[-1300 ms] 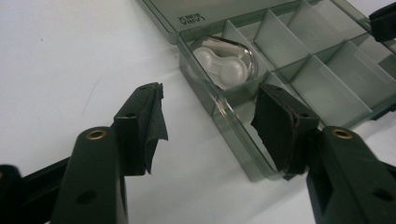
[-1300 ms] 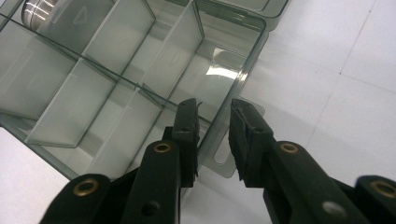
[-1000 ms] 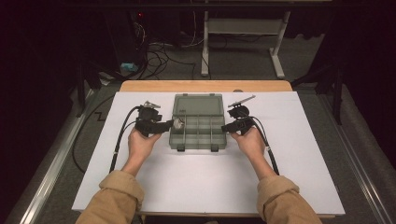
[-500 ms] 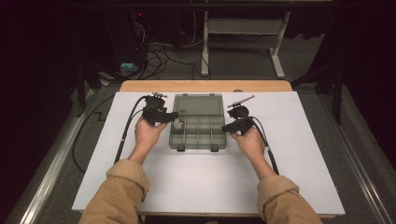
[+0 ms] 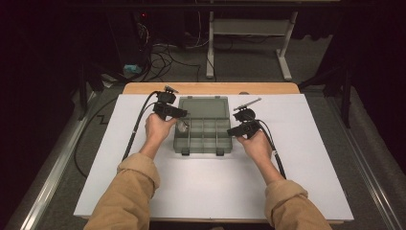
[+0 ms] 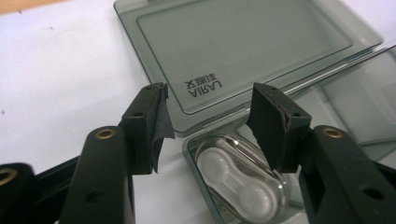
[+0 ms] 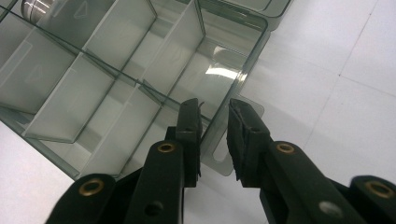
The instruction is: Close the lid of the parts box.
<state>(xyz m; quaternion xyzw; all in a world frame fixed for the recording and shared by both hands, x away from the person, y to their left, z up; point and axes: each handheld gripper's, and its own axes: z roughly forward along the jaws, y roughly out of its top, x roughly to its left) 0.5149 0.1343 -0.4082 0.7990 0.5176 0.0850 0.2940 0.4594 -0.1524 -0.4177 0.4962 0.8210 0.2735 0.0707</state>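
A smoky clear organizer box [image 5: 203, 143] lies open on the white table, its lid [image 5: 203, 106] flat behind it. My left gripper [image 5: 183, 115] hovers at the box's far left corner. In the left gripper view its jaws [image 6: 210, 100] stand open and have just been closing, with nothing pressed between them. Below them a white lens case [image 6: 238, 186] in a clear shell rests in the corner compartment, beside the lid [image 6: 243, 42]. My right gripper [image 5: 233, 131] sits at the box's right side. There the right gripper [image 7: 214, 128] straddles the side wall [image 7: 247, 65], narrowly closed on it.
A shiny round item [image 5: 182, 126] sits in the left rear compartment; the other compartments [image 7: 70, 79] look empty. White table surface [image 5: 206, 191] spreads in front and to both sides. Cables trail from both grippers. A desk frame [image 5: 249, 43] and floor cables lie beyond the table.
My left hand has moved away from me along the box's left side to its far corner, jaws narrowing. The right hand and the box have stayed put.
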